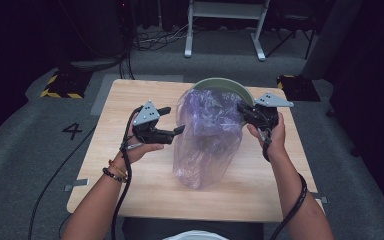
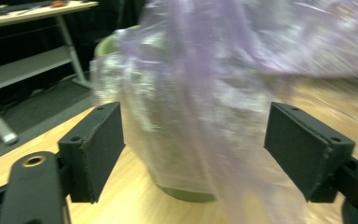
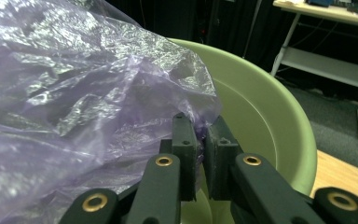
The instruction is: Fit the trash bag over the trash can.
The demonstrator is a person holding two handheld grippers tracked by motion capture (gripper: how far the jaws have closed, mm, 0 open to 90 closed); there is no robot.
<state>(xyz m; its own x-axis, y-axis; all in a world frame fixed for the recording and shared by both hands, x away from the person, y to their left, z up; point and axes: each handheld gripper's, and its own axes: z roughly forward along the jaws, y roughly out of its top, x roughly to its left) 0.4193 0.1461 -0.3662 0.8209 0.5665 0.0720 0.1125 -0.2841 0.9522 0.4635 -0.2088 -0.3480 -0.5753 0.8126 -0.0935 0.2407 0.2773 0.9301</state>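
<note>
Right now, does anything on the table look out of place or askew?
Yes. The purple plastic bag drapes down outside the green bin, not lining it. The right tongs pinch one edge; the left tongs stand open.

bag (image 1: 207,135): thin crinkled glossy plastic | bin (image 3: 261,112): smooth matt plastic | table (image 1: 130,165): pale wood-grain

On the desk (image 1: 130,175) a bin (image 1: 230,86) stands toward the far edge, a plastic bag (image 1: 205,135) draped over its near side, between left tongs (image 1: 176,131) and right tongs (image 1: 241,109).
</note>
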